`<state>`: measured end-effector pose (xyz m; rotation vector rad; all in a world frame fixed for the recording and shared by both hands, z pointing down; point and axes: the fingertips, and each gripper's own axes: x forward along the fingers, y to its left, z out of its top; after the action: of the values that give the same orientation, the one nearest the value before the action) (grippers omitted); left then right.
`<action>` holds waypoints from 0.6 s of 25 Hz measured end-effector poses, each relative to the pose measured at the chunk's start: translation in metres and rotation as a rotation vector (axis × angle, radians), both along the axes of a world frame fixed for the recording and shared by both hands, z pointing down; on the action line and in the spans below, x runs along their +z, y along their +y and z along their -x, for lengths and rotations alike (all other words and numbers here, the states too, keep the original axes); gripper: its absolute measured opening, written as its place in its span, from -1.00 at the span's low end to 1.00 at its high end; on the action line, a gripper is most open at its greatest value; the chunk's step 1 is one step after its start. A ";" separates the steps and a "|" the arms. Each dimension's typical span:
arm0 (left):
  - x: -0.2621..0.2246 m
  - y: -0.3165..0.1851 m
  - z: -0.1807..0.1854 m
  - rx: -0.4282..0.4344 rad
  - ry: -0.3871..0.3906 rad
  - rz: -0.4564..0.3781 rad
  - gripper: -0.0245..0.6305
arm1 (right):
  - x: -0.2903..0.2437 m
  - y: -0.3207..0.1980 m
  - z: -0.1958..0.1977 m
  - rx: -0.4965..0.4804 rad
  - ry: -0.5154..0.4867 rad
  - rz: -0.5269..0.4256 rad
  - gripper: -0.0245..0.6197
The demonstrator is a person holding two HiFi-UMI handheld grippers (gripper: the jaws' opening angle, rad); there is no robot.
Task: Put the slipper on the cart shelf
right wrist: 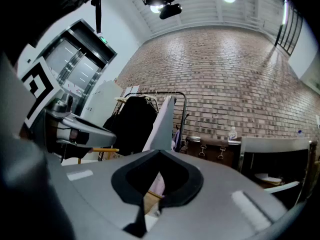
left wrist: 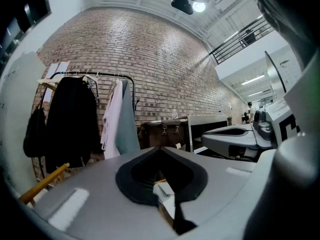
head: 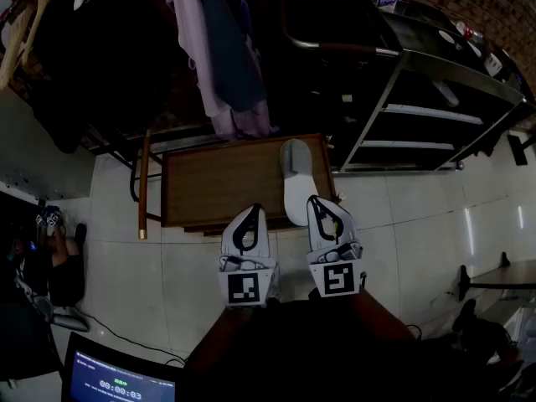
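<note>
Presently, open pale tiled floor [head: 402,224] lies between the low brown wooden table [head: 209,182] and the dark metal shelved cart [head: 452,65] at the far right, and more floor shows on the table's near side. The white slipper [head: 295,178] lies on the table's right end, reaching to its near edge, well apart from the cart. Both tools are held level, side by side at the table's near edge. The left gripper [head: 254,211] has its jaws together with nothing between them. The right gripper [head: 313,199] is likewise closed and empty, its tip just beside the slipper's right flank; contact cannot be judged. Hanging garments [head: 226,57] crowd the table's far edge, before a brick wall [left wrist: 150,59].
</note>
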<state>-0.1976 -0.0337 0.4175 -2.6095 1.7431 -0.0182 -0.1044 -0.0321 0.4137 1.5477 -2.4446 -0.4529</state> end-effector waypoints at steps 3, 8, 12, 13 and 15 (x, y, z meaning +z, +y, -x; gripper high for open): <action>0.000 0.000 0.003 0.001 -0.007 -0.009 -0.88 | -0.003 0.000 0.003 0.003 -0.030 -0.015 -0.92; 0.005 0.002 0.004 -0.004 -0.002 0.012 -0.88 | -0.006 0.000 0.003 0.011 -0.104 -0.028 -0.92; 0.007 0.002 0.003 -0.010 0.004 0.029 -0.88 | -0.001 0.001 0.001 0.007 -0.067 0.001 -0.92; 0.008 0.000 0.002 -0.011 0.008 0.032 -0.88 | 0.000 -0.001 0.001 0.003 -0.053 0.008 -0.92; 0.008 -0.003 0.001 -0.012 0.011 0.034 -0.88 | -0.002 -0.003 0.002 -0.002 -0.076 -0.003 -0.92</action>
<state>-0.1990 -0.0371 0.4259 -2.6270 1.7781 -0.0336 -0.1065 -0.0354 0.4117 1.5923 -2.5024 -0.4063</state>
